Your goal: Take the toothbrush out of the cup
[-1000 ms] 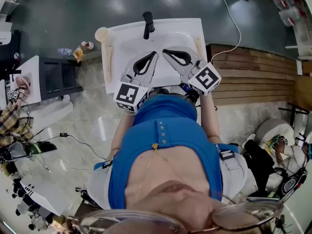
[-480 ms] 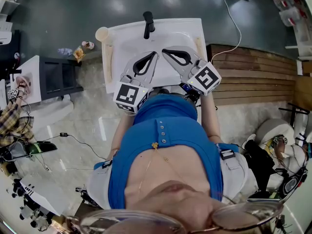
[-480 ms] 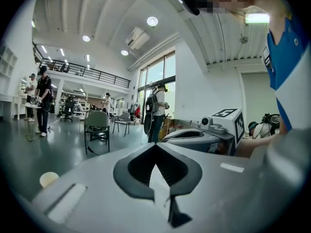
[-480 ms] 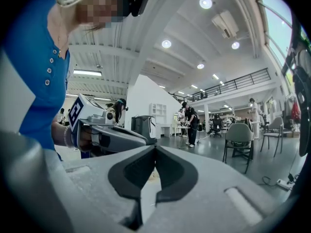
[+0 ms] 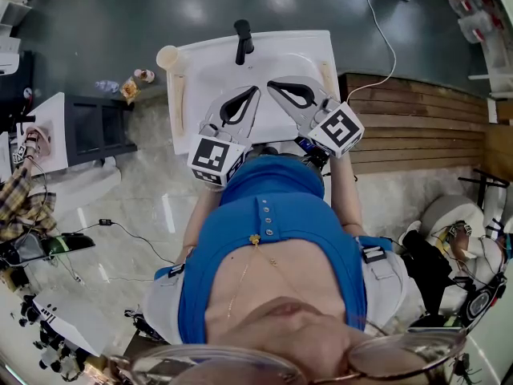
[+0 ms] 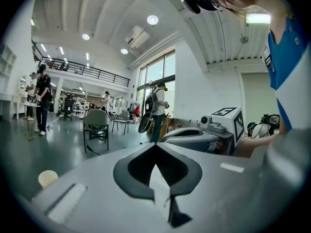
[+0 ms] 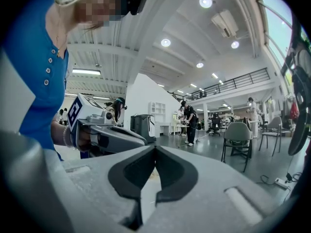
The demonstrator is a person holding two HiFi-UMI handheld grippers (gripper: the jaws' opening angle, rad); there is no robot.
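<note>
Both claws are pressed together with nothing between them. The left gripper [image 5: 254,89] and the right gripper [image 5: 272,84] hang side by side over the white sink [image 5: 309,50], and each gripper's own view shows its pads closed on empty air. I judge that the task has not begun and that this is the ready pose ahead of the reach.

The cup [image 5: 169,57] stands on the sink's far left corner, well apart from both claws. It is at about eleven o'clock from the left gripper and about nine o'clock from the black faucet [image 5: 242,38]. It is small, pale cream and upright, with its mouth open to the head camera. The toothbrush should be in it, but at this size I cannot make it out, so I cannot tell which way its handle leans.

For the next move, one claw, likely the nearer left one, needs to spread and travel toward eleven o'clock. It should then close on the handle above the rim and lift straight up so the cup does not tip.
</note>
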